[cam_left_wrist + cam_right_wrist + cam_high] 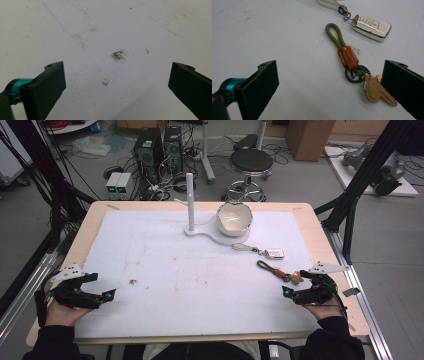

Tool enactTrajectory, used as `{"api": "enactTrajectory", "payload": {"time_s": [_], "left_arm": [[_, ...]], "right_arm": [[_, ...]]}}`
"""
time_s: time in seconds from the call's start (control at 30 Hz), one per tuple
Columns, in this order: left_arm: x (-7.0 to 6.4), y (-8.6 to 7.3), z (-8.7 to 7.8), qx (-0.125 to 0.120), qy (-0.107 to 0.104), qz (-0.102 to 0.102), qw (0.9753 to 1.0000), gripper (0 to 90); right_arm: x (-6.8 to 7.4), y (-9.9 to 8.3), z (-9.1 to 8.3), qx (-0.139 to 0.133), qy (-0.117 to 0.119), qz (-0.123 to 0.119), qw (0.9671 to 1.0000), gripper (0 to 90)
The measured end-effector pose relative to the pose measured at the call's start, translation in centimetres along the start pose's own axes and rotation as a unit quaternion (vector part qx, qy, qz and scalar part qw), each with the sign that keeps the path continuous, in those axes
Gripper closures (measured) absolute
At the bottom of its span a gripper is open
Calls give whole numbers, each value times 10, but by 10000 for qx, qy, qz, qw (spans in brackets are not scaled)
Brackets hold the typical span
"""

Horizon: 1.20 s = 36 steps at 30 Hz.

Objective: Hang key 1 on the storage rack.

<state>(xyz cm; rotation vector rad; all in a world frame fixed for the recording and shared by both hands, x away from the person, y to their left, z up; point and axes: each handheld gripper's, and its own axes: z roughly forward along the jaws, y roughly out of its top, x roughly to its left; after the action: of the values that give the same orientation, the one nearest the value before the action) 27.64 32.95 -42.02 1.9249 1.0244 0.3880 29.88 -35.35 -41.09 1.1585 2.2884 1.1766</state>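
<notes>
A green-loop keychain point(344, 53) with an orange leather band, dark rings and a tan key cover point(378, 91) lies on the white mat, also in the high view as the keychain point(274, 269). Beyond it rests a white car key fob point(371, 26) on a pale strap, seen from above as the fob point(274, 253). My right gripper point(295, 292) stands open just behind the keychain, whose key end lies near the right jaw. My left gripper point(102, 296) is open over bare mat at the front left, facing a dirt smudge point(118, 55).
A white stand with an upright post point(190, 202) and a white bowl point(233, 218) sits at the back centre of the mat point(165, 265). The wooden table edge point(340, 265) runs close on the right. A stool and computer boxes stand on the floor behind.
</notes>
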Motion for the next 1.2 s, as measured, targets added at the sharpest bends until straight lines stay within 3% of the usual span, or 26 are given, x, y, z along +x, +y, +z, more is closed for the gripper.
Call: {"api": "enactTrajectory", "payload": {"time_s": [0.37, 0.57, 0.77, 1.2], "left_arm": [[-1, -1, 0, -25, -8, 15, 10000, 17], [0, -3, 1, -8, -15, 14, 10000, 17], [1, -5, 2, -2, -55, -32, 10000, 17], [0, -5, 3, 78, -50, -2, 10000, 17]], "right_arm": [[-3, -1, 0, 27, -30, 19, 10000, 5], [0, 11, 4, 89, -1, -62, 9999, 6], [3, 20, 15, 359, 15, -244, 9991, 6], [1, 38, 25, 632, 32, -281, 9976, 6]]}}
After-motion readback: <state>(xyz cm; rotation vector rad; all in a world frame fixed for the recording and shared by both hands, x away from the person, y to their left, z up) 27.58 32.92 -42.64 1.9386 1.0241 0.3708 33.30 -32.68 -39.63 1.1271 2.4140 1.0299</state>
